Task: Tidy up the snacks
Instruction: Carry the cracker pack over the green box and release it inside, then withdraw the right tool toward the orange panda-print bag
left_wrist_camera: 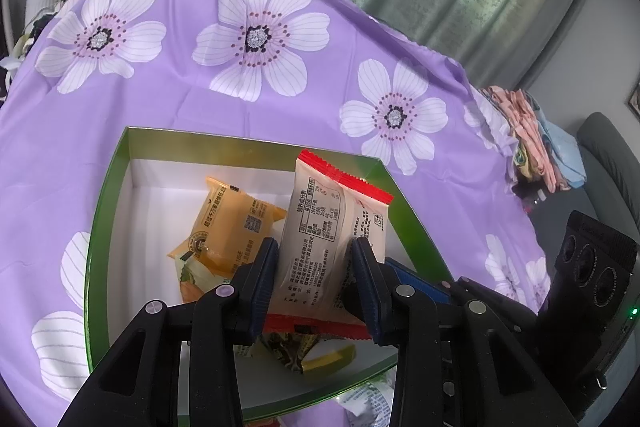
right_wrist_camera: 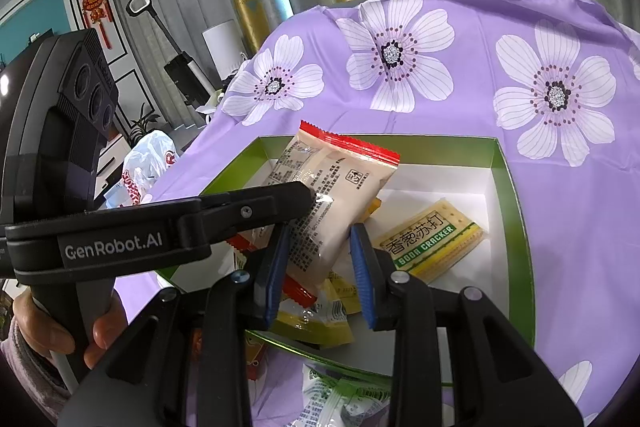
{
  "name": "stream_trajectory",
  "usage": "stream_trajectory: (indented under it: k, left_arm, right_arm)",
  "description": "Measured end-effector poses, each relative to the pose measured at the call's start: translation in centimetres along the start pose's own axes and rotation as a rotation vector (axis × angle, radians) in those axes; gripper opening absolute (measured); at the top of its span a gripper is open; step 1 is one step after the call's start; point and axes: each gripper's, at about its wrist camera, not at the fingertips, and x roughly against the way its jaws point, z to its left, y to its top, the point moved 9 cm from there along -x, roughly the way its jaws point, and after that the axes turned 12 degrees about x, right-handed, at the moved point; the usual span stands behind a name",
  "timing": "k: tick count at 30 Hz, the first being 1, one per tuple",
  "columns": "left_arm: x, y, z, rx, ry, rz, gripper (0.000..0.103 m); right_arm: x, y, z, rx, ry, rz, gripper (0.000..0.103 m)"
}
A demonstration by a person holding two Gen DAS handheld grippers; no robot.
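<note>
A beige snack packet [left_wrist_camera: 320,235] with red sealed ends stands tilted over an open green box [left_wrist_camera: 105,227] with a white inside. My left gripper [left_wrist_camera: 316,279] is shut on the packet's lower half, a blue pad on each side. In the right wrist view my right gripper [right_wrist_camera: 318,263] is shut on the same beige packet [right_wrist_camera: 332,195] lower down, and the left gripper's black finger [right_wrist_camera: 296,197] presses its side from the left. The right gripper's blue finger [left_wrist_camera: 412,281] shows behind the left one.
The green box [right_wrist_camera: 516,211] holds an orange packet [left_wrist_camera: 232,227], a soda cracker pack [right_wrist_camera: 432,243] and yellow packets [right_wrist_camera: 320,323]. More packets [right_wrist_camera: 340,399] lie on the purple flowered cloth [left_wrist_camera: 200,115] before the box. A hand [right_wrist_camera: 60,331] holds the left gripper. Folded clothes [left_wrist_camera: 532,139] lie right.
</note>
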Motion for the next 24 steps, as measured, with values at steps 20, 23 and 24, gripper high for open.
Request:
stream_trajectory:
  k: [20, 23, 24]
  left_arm:
    - [0.8, -0.2, 0.6, -0.023, 0.085, -0.027, 0.077]
    - [1.4, -0.2, 0.4, -0.036, 0.093, -0.044, 0.079]
    - [1.7, -0.3, 0.4, -0.043, 0.099, -0.047, 0.08]
  right_arm:
    - [0.4, 0.0, 0.3, 0.038, -0.03, 0.011, 0.04]
    - [1.3, 0.2, 0.2, 0.043, -0.054, -0.007, 0.052]
    - [1.6, 0.2, 0.2, 0.046, -0.063, -0.011, 0.055]
